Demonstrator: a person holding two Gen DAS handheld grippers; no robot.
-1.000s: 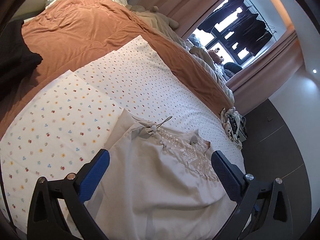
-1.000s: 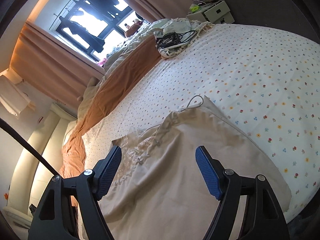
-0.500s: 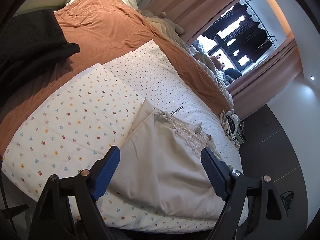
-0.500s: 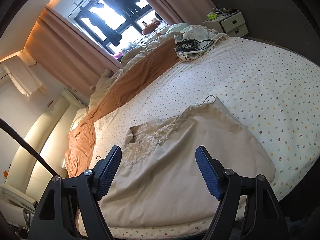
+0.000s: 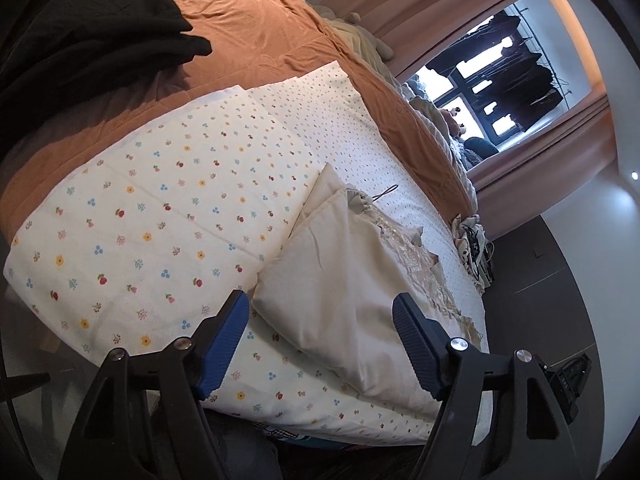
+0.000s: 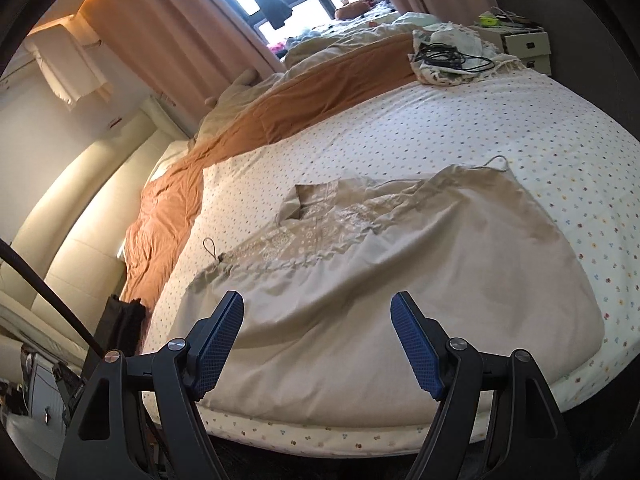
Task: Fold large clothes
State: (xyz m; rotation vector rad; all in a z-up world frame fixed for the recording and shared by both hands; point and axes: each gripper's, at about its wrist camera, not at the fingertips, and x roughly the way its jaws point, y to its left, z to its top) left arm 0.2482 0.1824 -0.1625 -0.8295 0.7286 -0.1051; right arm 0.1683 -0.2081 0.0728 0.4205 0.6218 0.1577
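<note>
Beige lace-trimmed cotton garment [image 6: 360,280] lying flat, frame centre, on floral-print bedsheet [image 5: 160,200]. Left gripper [image 5: 320,320] jaws just narrowing, still apart, gripping nothing; garment's near corner showing between them. Right gripper [image 6: 316,320] gaping, empty, hovering over hem. Risk: pads pinching sheet with hem, dragging both. Containers: white drawer box [image 6: 524,44], upper right, contents hidden.

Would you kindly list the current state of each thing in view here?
Beige dress: spread flat on the bed, unfolded, one side doubled under.
Left gripper: open, jaws just been closing, gripping nothing.
Right gripper: open, empty.
Black garment: heaped on the orange blanket.
Curtains: drawn open.
</note>
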